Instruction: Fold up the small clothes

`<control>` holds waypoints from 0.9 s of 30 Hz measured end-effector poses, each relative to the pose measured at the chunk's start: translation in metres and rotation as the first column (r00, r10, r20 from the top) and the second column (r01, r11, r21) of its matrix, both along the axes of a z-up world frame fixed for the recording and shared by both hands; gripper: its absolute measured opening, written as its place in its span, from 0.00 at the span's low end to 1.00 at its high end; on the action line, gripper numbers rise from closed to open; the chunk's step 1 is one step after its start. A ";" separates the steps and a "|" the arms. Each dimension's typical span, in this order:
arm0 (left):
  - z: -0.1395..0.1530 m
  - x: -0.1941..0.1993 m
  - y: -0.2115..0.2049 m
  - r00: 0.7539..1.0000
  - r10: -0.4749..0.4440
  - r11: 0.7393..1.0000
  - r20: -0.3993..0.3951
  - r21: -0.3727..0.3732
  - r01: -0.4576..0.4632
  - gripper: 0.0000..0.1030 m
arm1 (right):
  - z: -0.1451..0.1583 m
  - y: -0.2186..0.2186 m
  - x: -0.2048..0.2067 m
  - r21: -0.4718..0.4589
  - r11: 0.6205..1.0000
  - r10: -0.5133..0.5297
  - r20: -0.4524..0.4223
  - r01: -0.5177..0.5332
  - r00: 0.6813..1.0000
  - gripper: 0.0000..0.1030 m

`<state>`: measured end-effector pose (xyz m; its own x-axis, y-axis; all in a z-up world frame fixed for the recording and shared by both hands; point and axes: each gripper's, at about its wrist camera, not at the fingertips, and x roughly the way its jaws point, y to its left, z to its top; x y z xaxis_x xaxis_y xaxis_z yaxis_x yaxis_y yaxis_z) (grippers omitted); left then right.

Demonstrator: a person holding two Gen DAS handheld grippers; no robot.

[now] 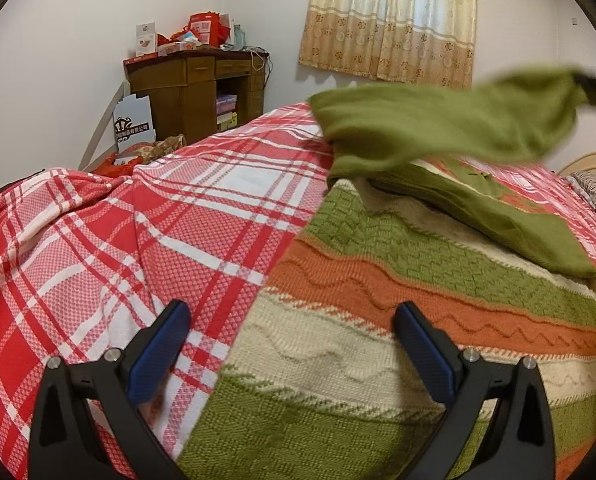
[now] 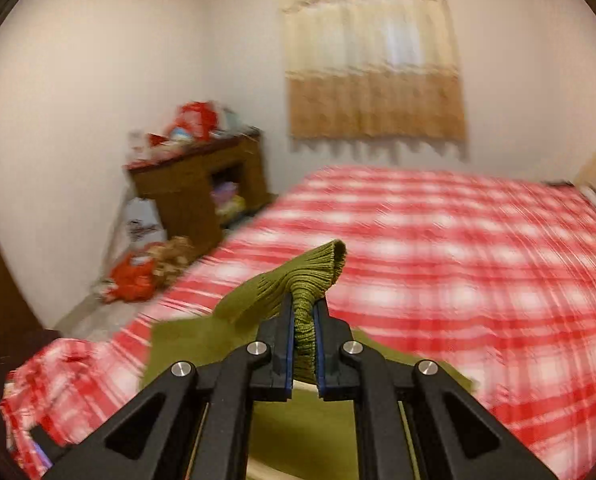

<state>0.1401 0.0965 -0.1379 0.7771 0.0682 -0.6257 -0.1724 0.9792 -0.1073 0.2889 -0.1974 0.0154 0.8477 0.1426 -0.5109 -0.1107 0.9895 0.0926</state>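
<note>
A striped knit sweater point(image 1: 377, 320) in green, orange and cream lies on the red plaid bedspread point(image 1: 138, 240). My left gripper point(image 1: 292, 312) is open just above the sweater's lower part, holding nothing. One green sleeve point(image 1: 449, 128) is lifted in the air and blurred, pulled toward the upper right, where my right gripper point(image 1: 595, 88) shows dimly at the frame edge. In the right wrist view my right gripper point(image 2: 302, 304) is shut on the ribbed green cuff point(image 2: 313, 272), well above the bedspread point(image 2: 457, 280).
A wooden desk point(image 1: 202, 88) with red boxes stands in the far corner, with bags on the floor beside it. A curtain point(image 1: 389, 20) hangs on the back wall. A headboard point(image 1: 589, 164) and pillow are at the right edge.
</note>
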 end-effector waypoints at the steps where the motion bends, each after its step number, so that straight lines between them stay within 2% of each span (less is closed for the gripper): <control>1: 0.000 0.000 0.000 1.000 0.000 1.000 0.000 0.001 0.000 1.00 | -0.015 -0.016 0.001 -0.007 0.999 -0.036 -0.037 0.036 0.999 0.07; 6: 0.001 0.001 0.003 1.000 0.001 1.000 -0.002 0.004 -0.001 1.00 | -0.089 -0.061 0.007 -0.053 0.986 -0.164 -0.183 0.157 0.969 0.07; 9: 0.000 0.001 0.002 1.000 0.001 1.000 -0.003 0.005 -0.001 1.00 | -0.135 -0.075 0.011 -0.007 0.989 -0.144 -0.277 0.148 0.950 0.08; 11: 0.000 0.001 0.003 1.000 0.001 1.000 -0.003 0.006 -0.001 1.00 | -0.151 -0.079 0.010 -0.019 0.989 -0.146 -0.312 0.147 0.939 0.09; 13: 0.000 0.001 0.003 1.000 0.002 1.000 -0.004 0.007 -0.002 1.00 | -0.154 -0.089 0.002 0.039 0.989 -0.123 -0.305 0.142 0.944 0.11; 16: 0.000 0.002 0.002 1.000 0.004 1.000 -0.006 0.012 -0.004 1.00 | -0.143 -0.117 -0.019 0.168 0.961 -0.172 -0.268 0.221 0.948 0.32; 17: 0.000 0.002 0.002 1.000 0.004 1.000 -0.006 0.013 -0.004 1.00 | -0.137 -0.125 -0.029 0.163 0.946 -0.236 -0.250 0.282 0.939 0.40; 18: 0.000 0.002 0.002 1.000 0.004 1.000 -0.006 0.012 -0.004 1.00 | -0.129 -0.132 -0.039 0.113 0.927 -0.326 -0.229 0.357 0.917 0.40; 19: 0.000 0.002 0.002 1.000 0.004 1.000 -0.006 0.013 -0.004 1.00 | -0.121 -0.133 -0.047 0.074 0.921 -0.361 -0.202 0.382 0.911 0.40; 21: 0.000 0.002 0.002 1.000 0.004 1.000 -0.007 0.013 -0.004 1.00 | -0.110 -0.122 -0.054 0.059 0.952 -0.288 -0.156 0.300 0.945 0.40; 23: 0.000 0.001 0.003 1.000 0.006 1.000 -0.007 0.017 -0.005 1.00 | -0.105 -0.096 -0.054 0.004 0.981 -0.190 -0.147 0.192 0.971 0.40; 27: 0.000 0.000 -0.001 1.000 0.007 1.000 -0.009 0.021 -0.007 1.00 | -0.118 -0.053 -0.039 -0.061 0.997 -0.066 -0.180 0.055 0.981 0.40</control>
<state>0.1405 0.0958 -0.1379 0.7709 0.0870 -0.6310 -0.1805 0.9799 -0.0853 0.2504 -0.2500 -0.1026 0.7461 0.0609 -0.6631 -0.0367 0.9981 0.0504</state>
